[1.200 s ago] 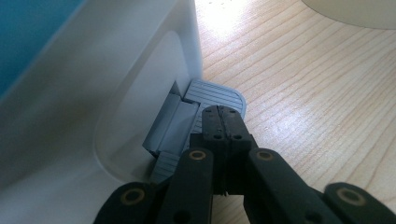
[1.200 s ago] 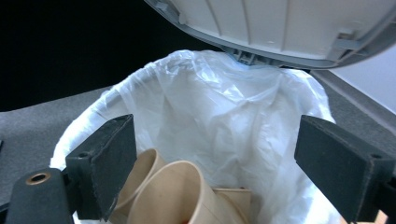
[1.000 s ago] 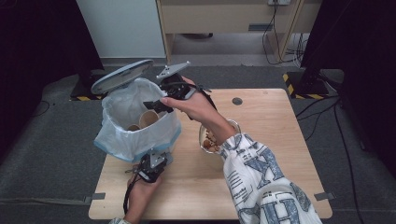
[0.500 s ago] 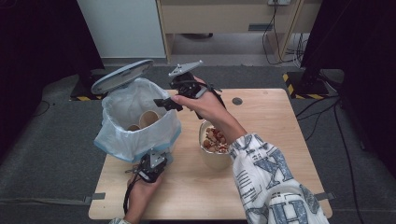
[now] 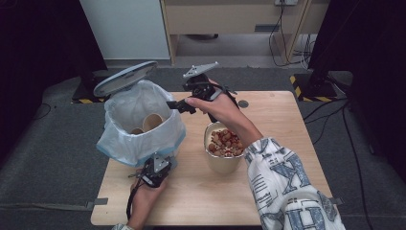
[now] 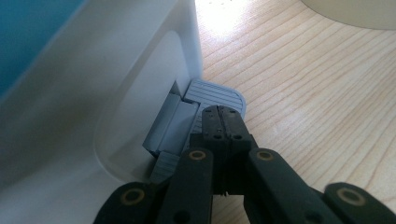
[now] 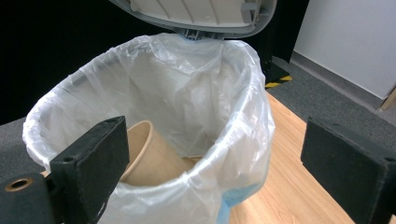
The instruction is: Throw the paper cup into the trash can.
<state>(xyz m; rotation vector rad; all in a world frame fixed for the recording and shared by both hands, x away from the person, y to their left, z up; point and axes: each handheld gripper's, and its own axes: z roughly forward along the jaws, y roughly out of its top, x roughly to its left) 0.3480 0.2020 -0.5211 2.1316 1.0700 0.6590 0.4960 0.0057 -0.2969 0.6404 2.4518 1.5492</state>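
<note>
1. High view: a white pedal bin lined with a clear plastic bag (image 5: 143, 127) stands at the left edge of the pale wooden table (image 5: 287, 143), with its grey lid (image 5: 125, 78) raised. The right gripper (image 5: 176, 105) hangs just beside the bin's rim, empty. A beige paper bowl of nuts and dried fruit (image 5: 223, 146) waits near the middle of the table.
2. Left gripper view: the left gripper (image 6: 224, 122), its jaws pressed together, pushes on the grey ribbed pedal (image 6: 219, 92), probably to hold the lid up.
3. Right gripper view: the jaws stand wide apart. A brown paper cup (image 7: 152, 154) lies tilted inside the bag; nothing blocks the opening.
</note>
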